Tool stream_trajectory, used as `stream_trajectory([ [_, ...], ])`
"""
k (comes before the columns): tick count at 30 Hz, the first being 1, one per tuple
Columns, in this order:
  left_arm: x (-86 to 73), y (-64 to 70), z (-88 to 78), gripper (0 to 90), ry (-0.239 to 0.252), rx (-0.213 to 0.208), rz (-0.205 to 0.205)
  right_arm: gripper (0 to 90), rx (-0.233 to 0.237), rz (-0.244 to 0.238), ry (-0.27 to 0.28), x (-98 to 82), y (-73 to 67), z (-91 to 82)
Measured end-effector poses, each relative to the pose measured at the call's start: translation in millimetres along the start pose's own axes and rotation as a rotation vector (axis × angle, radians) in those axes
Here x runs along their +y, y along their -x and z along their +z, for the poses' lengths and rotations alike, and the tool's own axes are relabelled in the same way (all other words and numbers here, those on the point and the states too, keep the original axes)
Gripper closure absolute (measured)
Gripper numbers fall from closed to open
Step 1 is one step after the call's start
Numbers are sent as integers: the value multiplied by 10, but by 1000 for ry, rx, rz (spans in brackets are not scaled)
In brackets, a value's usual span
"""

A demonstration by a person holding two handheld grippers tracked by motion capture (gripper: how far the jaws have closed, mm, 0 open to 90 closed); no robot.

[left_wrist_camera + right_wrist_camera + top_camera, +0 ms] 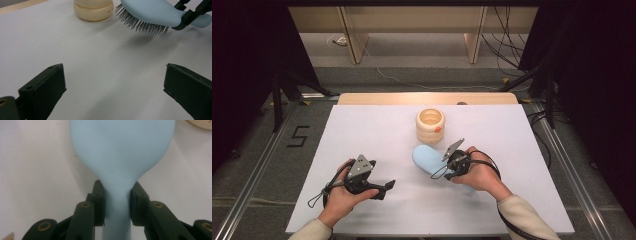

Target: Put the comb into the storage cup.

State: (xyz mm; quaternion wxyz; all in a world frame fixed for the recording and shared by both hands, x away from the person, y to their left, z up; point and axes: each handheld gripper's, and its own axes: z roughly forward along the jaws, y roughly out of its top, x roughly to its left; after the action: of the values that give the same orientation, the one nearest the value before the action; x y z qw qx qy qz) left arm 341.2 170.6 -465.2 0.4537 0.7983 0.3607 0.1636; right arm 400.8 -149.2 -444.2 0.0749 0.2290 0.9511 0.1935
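A light blue hairbrush (427, 159) hangs a little above the white table, bristles down, its shadow under it. My right gripper (443, 169) is shut on the brush's neck (117, 202), jaws pressed to both sides. From the left gripper view the hairbrush (150, 12) and its dark bristles float at upper right, with the right gripper (186, 18) clamped on it. A cream ridged cup (430, 125) stands upright behind the brush, also the cup (93, 10) in the left gripper view. My left gripper (387, 187) is open near the table's front left, nothing between its fingers (43, 91).
The white table (377, 130) has a wooden strip along its far edge. A number 5 (298, 136) is marked on the floor to the left. Metal rails, stands and cables flank the table on both sides.
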Motion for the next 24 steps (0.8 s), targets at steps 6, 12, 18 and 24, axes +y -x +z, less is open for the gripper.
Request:
stream_trajectory([
  [6, -2, -4, 0, 31, 2, 0, -2, 703, -9, -8, 29, -15, 7, -22],
  [12, -2, -3, 2, 31, 2, 0, -4, 704, -16, 10, 58, -29, -3, -19],
  [18, -1, -5, -2, 31, 2, 0, -4, 704, -20, 6, 77, -27, -11, -29],
  [24, -1, -6, -3, 32, 2, 1, -4, 704, -32, 1, 109, -25, -12, -43],
])
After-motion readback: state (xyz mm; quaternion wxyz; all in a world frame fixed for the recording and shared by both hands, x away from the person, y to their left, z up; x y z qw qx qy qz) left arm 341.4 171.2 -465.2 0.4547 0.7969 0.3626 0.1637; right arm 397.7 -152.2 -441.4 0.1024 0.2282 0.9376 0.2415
